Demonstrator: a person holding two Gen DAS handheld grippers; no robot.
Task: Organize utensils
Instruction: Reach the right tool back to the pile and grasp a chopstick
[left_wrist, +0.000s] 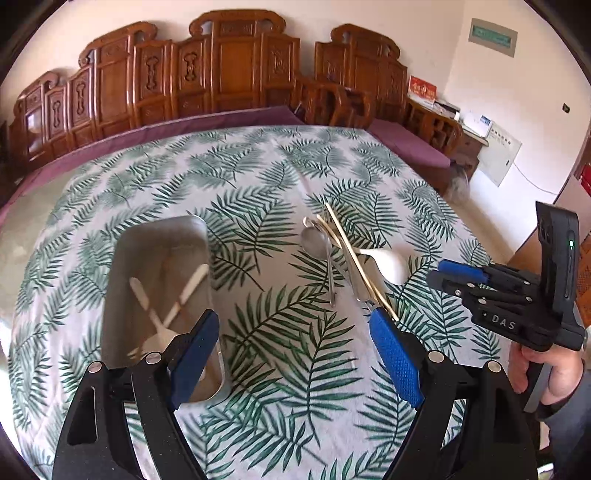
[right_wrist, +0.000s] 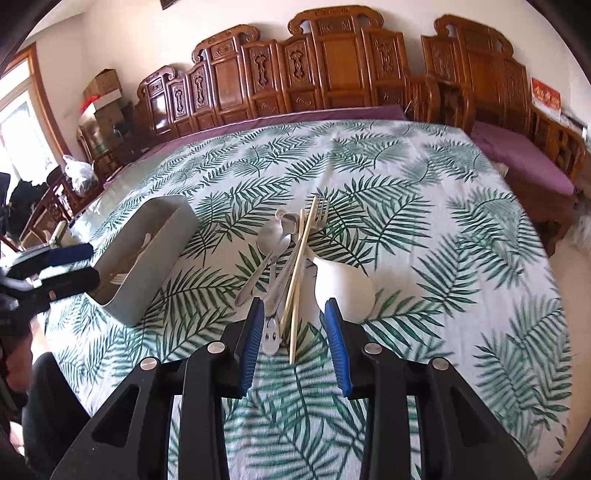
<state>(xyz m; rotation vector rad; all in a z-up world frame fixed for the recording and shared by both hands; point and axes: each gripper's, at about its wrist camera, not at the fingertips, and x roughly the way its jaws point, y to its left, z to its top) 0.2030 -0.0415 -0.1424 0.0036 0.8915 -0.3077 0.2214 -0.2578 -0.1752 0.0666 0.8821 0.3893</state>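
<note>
Steel and pale plastic cutlery lies heaped on the leaf-print tablecloth (right_wrist: 406, 221): metal spoons (right_wrist: 271, 236), a fork (right_wrist: 320, 206), bamboo chopsticks (right_wrist: 299, 273) and a white ceramic spoon (right_wrist: 341, 291) crossing one another. The right gripper (right_wrist: 295, 325) hangs over the near ends of the handles, its blue-padded jaws partly apart and gripping nothing. Left of the heap stands a grey metal tray (left_wrist: 122, 266) with white utensils (left_wrist: 173, 306) inside. The left gripper (left_wrist: 291, 350) hovers beside the tray, jaws wide apart and empty.
</note>
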